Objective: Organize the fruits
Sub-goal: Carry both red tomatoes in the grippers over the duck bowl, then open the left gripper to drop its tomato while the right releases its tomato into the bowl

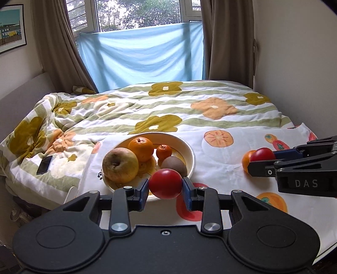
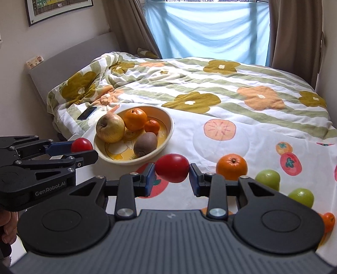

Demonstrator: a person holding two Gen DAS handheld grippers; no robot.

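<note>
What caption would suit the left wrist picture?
Left gripper holds a red tomato at the fruit bowl.

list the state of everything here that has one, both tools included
left tool: shut on a red tomato
right tool: shut on a second red tomato
bowl: upright, part filled with fruit
phone: screen dark, flat on quilt
curtains: drawn open

Floral-quilted bed (image 1: 168, 109) under a daylit window (image 1: 139, 12) (brown curtains (image 1: 229, 40)) — cream walls.
</note>
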